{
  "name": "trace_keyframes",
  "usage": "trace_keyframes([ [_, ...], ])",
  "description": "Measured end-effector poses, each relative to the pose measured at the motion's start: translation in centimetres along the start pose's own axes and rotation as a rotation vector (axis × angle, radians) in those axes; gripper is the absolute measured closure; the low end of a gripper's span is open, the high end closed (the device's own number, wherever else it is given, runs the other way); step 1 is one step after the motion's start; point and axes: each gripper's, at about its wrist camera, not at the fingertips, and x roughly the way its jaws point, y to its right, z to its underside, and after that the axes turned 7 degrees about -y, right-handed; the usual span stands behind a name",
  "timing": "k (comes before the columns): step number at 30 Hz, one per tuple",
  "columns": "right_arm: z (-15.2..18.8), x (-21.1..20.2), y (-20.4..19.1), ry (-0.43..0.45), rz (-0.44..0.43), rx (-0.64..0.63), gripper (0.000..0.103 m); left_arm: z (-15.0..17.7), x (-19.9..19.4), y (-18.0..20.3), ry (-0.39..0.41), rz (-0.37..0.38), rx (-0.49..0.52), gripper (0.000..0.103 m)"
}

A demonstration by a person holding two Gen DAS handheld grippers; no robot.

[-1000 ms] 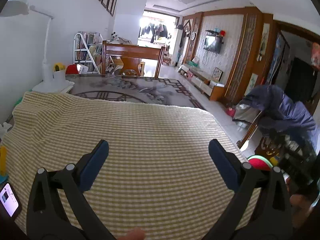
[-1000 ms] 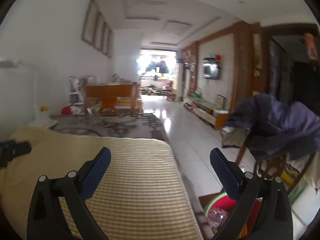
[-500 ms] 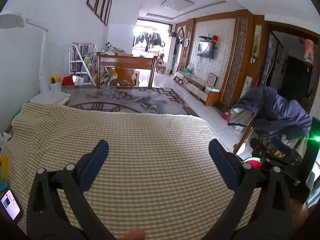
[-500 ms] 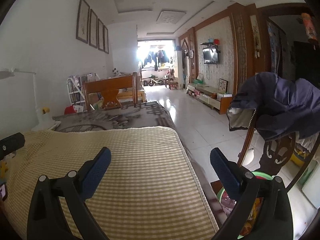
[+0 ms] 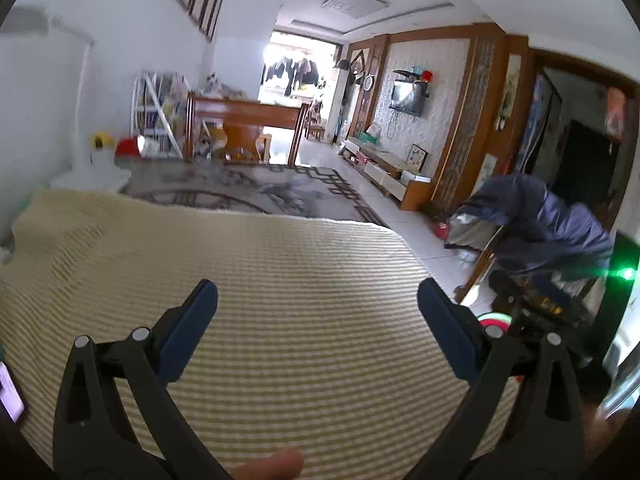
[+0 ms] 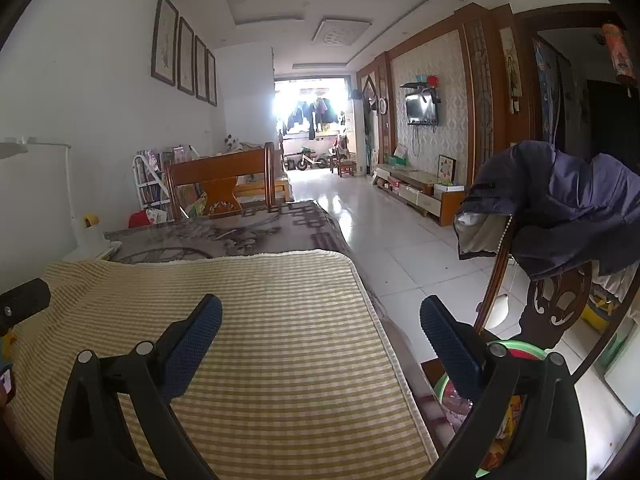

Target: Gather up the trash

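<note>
My left gripper [image 5: 318,312] is open over a yellow checked tablecloth [image 5: 280,280], with nothing between its blue pads. My right gripper [image 6: 320,320] is open too, held over the cloth's right edge [image 6: 372,320]. Under its right finger a green-rimmed trash bin [image 6: 443,385] stands on the floor beside the table, with crumpled plastic and wrappers inside. The left wrist view shows the same bin [image 5: 496,317] behind my right gripper's dark body [image 5: 532,308]. I see no loose trash on the cloth in either view.
A carved wooden chair [image 6: 560,304] draped with a blue jacket [image 6: 568,200] stands right of the bin. A phone [image 5: 10,396] lies at the cloth's left edge. A white lamp base [image 6: 92,236] sits at the far left, beside a grey patterned cloth [image 6: 240,232].
The right gripper's view was blurred a second ago and has steadied, facing along the table's right edge. The left view has shifted slightly and is now a little blurred. Both grippers stay open.
</note>
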Motion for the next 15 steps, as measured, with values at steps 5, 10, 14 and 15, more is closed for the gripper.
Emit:
trace_keyframes([
  [5, -0.02, 0.02, -0.06, -0.008, -0.001, 0.002, 0.007, -0.1, 0.38, -0.66, -0.022, 0.011, -0.039, 0.005],
  [10, -0.04, 0.05, -0.07, -0.008, -0.002, 0.002, 0.007, 0.12, 0.42, -0.49, -0.024, -0.001, -0.03, 0.005],
  [14, -0.01, 0.03, -0.08, -0.009, -0.002, 0.002, 0.007, 0.26, 0.47, -0.42, -0.029, -0.006, -0.024, 0.005],
  [15, 0.0, 0.04, -0.07, -0.009, -0.002, 0.002, 0.007, 0.28, 0.49, -0.43, -0.031, -0.005, -0.024, 0.005],
])
